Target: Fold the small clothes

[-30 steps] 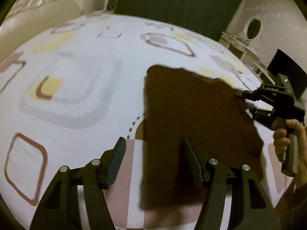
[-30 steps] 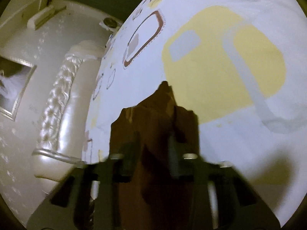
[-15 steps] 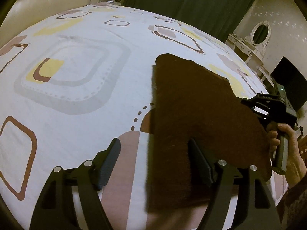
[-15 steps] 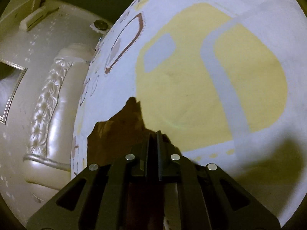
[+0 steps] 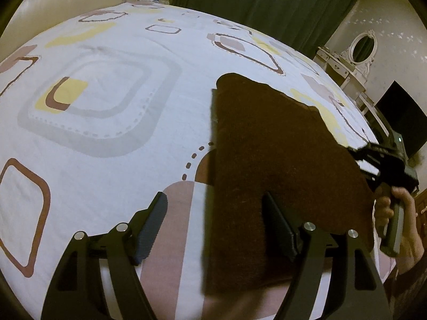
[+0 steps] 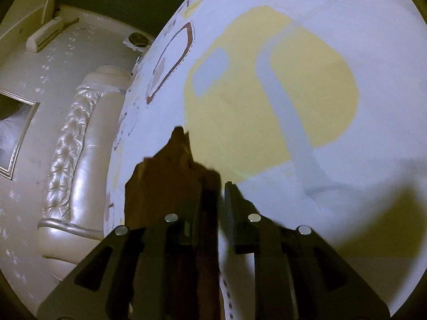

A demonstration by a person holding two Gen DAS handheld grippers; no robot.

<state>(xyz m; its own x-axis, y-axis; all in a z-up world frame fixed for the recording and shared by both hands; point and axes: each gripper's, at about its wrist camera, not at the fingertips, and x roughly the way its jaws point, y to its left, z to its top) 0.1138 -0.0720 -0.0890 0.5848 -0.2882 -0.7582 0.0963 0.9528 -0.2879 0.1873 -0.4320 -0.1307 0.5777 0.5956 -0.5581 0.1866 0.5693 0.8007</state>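
Note:
A dark brown garment [image 5: 269,154] lies flat on the patterned bed sheet [image 5: 112,112]. My left gripper [image 5: 213,221] is open above its near left edge, one finger over the sheet and one over the cloth, holding nothing. My right gripper [image 5: 357,152] is at the garment's right edge. In the right wrist view the right gripper [image 6: 213,194] has its fingers slightly apart, with the brown cloth [image 6: 165,176] lying by the left finger and no longer clamped.
A cream tufted headboard [image 6: 69,160] borders the bed. A dark green curtain [image 5: 267,2] hangs behind it. A white dressing table with an oval mirror [image 5: 360,45] and a dark screen [image 5: 400,122] stand at the right.
The lifted right side of the garment has come down flat onto the bed. The right gripper was shut on it half a second ago; its fingers have now parted.

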